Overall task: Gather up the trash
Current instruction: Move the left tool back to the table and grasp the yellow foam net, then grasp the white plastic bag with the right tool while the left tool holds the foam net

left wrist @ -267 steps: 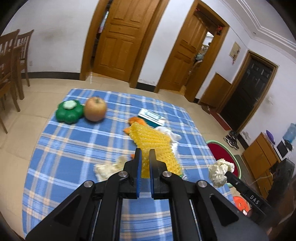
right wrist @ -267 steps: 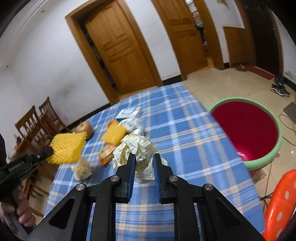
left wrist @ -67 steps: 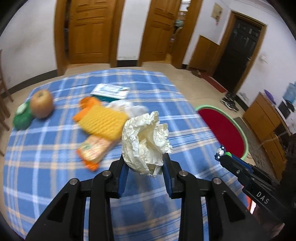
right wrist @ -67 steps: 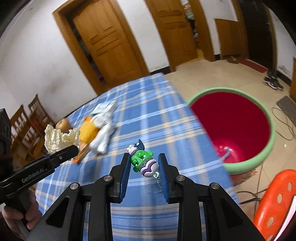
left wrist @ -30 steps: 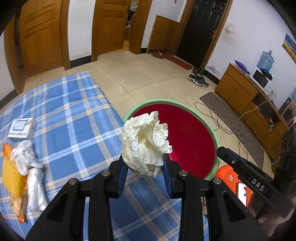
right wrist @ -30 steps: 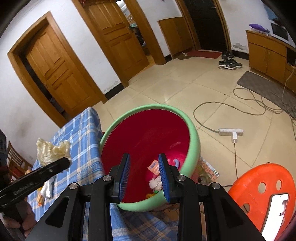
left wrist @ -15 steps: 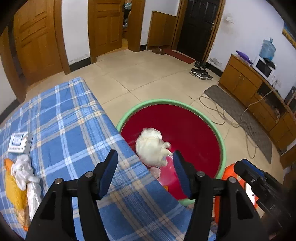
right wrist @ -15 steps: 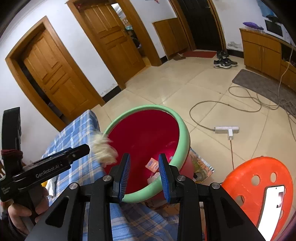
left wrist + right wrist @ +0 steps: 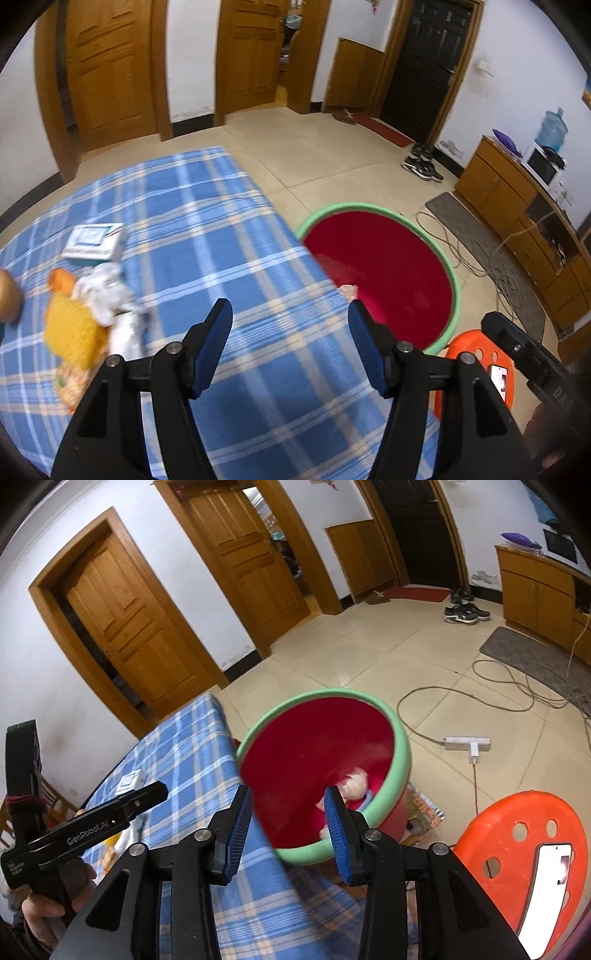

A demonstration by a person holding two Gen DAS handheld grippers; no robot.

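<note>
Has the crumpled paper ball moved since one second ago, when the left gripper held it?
Yes. It left the left gripper, whose jaws have just been opening, and now lies inside the red basin.

Your left gripper (image 9: pixel 290 325): jaws wide apart, just been opening, nothing between them.
Below it: blue plaid tablecloth (image 9: pixel 207 236).
Your red basin (image 9: pixel 384 273): on floor, beside table edge.
Leftover litter: yellow foam net (image 9: pixel 72 332), far left.

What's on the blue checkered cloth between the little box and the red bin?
Nothing. In the left wrist view, bare cloth runs from the box to the bin.
</note>
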